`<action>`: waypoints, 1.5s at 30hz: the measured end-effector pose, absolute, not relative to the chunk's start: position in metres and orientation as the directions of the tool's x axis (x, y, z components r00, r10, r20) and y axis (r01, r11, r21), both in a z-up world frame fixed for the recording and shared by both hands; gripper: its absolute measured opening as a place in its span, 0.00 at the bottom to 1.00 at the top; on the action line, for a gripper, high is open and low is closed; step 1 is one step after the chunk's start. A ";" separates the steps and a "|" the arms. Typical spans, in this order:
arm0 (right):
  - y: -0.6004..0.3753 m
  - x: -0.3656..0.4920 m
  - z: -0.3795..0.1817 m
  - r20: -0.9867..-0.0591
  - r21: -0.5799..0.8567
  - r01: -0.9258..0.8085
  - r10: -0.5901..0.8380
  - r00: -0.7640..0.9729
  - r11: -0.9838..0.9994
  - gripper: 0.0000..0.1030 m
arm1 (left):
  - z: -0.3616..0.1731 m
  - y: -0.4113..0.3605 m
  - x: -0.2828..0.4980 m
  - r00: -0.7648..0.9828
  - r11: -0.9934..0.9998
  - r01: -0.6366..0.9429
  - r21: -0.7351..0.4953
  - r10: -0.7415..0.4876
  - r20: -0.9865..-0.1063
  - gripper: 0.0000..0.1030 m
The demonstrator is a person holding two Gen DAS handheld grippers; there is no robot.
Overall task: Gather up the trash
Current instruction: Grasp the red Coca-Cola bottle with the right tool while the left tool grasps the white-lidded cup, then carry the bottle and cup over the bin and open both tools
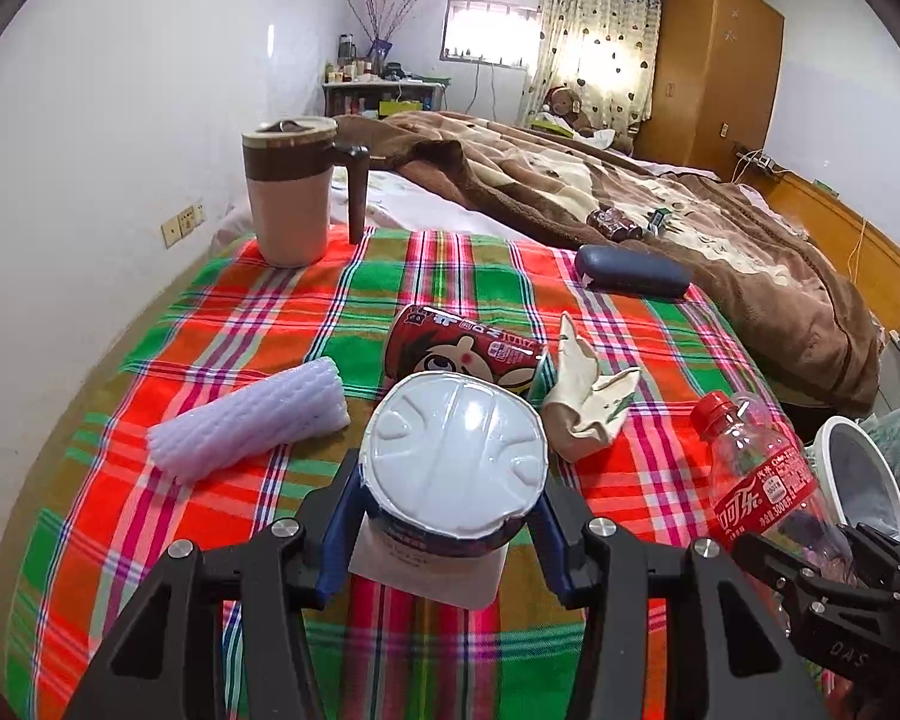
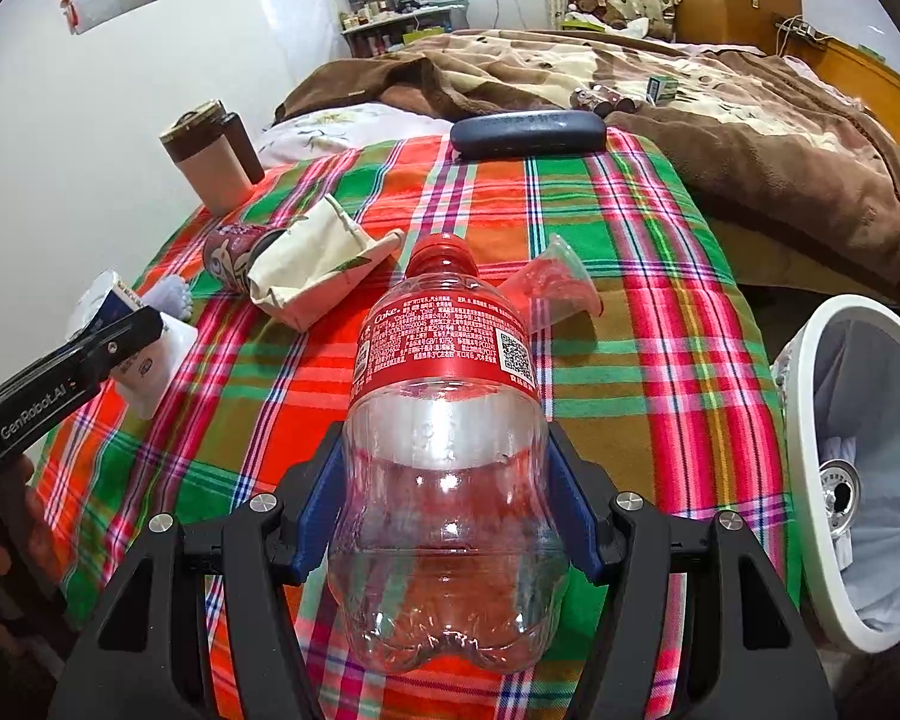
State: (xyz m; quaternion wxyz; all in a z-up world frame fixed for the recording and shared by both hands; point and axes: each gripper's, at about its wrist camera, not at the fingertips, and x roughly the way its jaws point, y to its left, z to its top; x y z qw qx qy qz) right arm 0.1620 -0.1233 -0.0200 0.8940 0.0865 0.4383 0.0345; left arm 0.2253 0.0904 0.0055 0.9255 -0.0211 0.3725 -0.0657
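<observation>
My left gripper (image 1: 450,516) is shut on a white foil-lidded cup (image 1: 453,462), held above the plaid cloth (image 1: 210,312). My right gripper (image 2: 447,498) is shut on an empty Coke bottle (image 2: 444,420) with a red cap; the bottle also shows in the left wrist view (image 1: 756,468). On the cloth lie a red snack can (image 1: 462,354), a crumpled beige paper bag (image 1: 588,402), a white foam fruit sleeve (image 1: 252,420) and a clear plastic cup (image 2: 555,288). A white trash bin (image 2: 852,468) with a can inside stands at the right.
A brown lidded mug (image 1: 294,192) stands at the cloth's far left. A dark glasses case (image 1: 630,279) lies at the far edge. A brown blanket (image 1: 660,204) covers the bed behind, with small items on it. A white wall is to the left.
</observation>
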 end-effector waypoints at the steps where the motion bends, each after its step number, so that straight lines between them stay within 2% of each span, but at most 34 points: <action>1: -0.124 0.161 -0.019 -0.776 0.186 0.012 0.140 0.615 0.982 0.62 | 0.007 0.090 0.223 0.716 0.991 0.104 -0.085 -0.134 -0.686 0.49; 19: -0.166 0.131 0.008 -0.717 0.216 0.027 0.141 0.682 0.976 0.62 | 0.044 0.056 0.172 0.755 0.990 0.127 -0.067 -0.140 -0.641 0.49; 30: -0.225 0.102 0.027 -0.682 0.204 0.097 0.070 0.728 0.974 0.62 | 0.061 -0.028 0.150 0.738 0.955 0.285 -0.082 -0.273 -0.617 0.49; 45: -0.304 0.077 0.023 -0.698 0.179 0.254 -0.059 0.713 0.951 0.62 | 0.053 -0.151 0.130 0.633 0.865 0.489 -0.114 -0.442 -0.635 0.49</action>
